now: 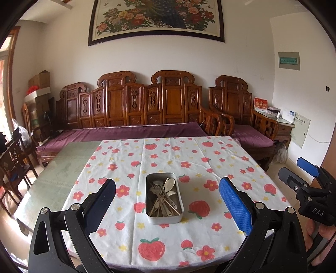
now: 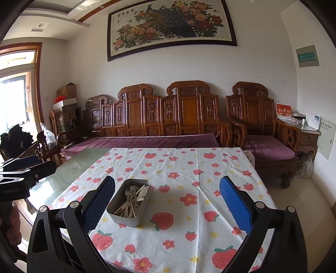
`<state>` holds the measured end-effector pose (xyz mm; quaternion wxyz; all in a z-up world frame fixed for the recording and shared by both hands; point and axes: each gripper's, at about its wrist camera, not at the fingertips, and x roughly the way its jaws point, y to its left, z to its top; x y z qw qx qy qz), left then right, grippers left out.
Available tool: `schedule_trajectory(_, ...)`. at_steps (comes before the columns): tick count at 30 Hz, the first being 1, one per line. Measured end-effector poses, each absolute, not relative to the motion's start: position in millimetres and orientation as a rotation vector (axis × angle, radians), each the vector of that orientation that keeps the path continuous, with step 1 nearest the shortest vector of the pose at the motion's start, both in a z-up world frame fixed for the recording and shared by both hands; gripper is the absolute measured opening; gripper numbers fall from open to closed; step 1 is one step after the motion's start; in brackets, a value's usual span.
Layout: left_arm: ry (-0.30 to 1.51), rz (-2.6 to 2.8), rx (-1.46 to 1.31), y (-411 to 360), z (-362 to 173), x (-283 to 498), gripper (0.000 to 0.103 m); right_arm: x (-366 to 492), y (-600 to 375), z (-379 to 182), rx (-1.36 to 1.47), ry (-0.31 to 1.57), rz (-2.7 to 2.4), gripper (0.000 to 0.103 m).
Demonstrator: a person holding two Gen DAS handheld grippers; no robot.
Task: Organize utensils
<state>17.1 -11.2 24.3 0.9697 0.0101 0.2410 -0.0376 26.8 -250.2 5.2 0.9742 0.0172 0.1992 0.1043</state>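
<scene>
On tablecloth (image 1: pixel 130 241), metal tin (image 1: pixel 164 218) of utensils (image 1: pixel 166 196), forks (image 2: pixel 128 194) clearer from right wrist

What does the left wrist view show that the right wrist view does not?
Only the left wrist view shows the open right gripper from outside and the pale spoons lying in the tin. Only the right wrist view shows the sunlit wooden doorway and a ceiling vent. Both share the rectangular metal tin of utensils on the strawberry-print tablecloth, the carved wooden bench and the peacock painting.

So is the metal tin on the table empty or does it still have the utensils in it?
Not empty. The metal tin holds a jumbled pile of utensils, forks and spoons, seen in both wrist views. Neither set of tongs is touching it.
</scene>
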Motion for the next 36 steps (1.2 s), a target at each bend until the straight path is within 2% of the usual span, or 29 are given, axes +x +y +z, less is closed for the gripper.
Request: schedule_trajectory(36, 0.481, -0.076, 0.022, -14.7, 24.3, 14.3, 0.095, 25.7, -249.5, 4.6, 0.034, 0.401, 0.211, 0.1)
